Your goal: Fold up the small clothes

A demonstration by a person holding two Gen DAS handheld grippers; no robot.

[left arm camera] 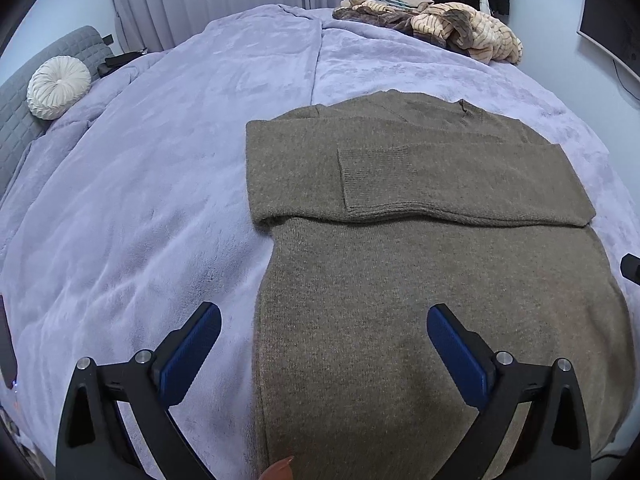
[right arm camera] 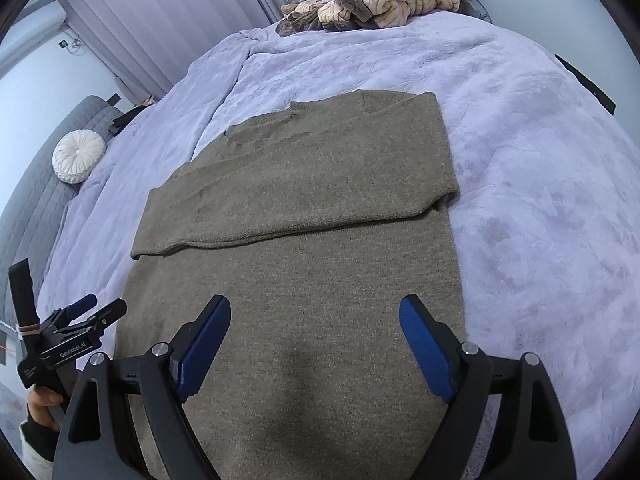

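Your left claw (left arm camera: 324, 312) stands spread wide with nothing between its blue pads (left arm camera: 192, 356); it hangs above the near left edge of the sweater (left arm camera: 420, 280), one finger over the blanket (left arm camera: 160, 160) and the other over the knit. Your right claw (right arm camera: 316, 304) is also spread wide and holds nothing, with both fingers over the lower body of the sweater (right arm camera: 304, 240). Neither claw touches the fabric.

The sweater, a brownish-olive knit, lies flat on the pale lilac blanket that covers the bed. Its sleeves are folded across the chest, forming a band that runs from side to side over the upper half; the collar lies at the far end, and the hem is toward you.

At the far edge of the bed sits a heap of striped beige and brown clothes (left arm camera: 440, 24). A round white cushion (left arm camera: 58, 86) rests against the grey headboard (left arm camera: 24, 120) on the left. In the right wrist view, your left hand (right arm camera: 42, 404) grips the handle of the other tool at the lower left.
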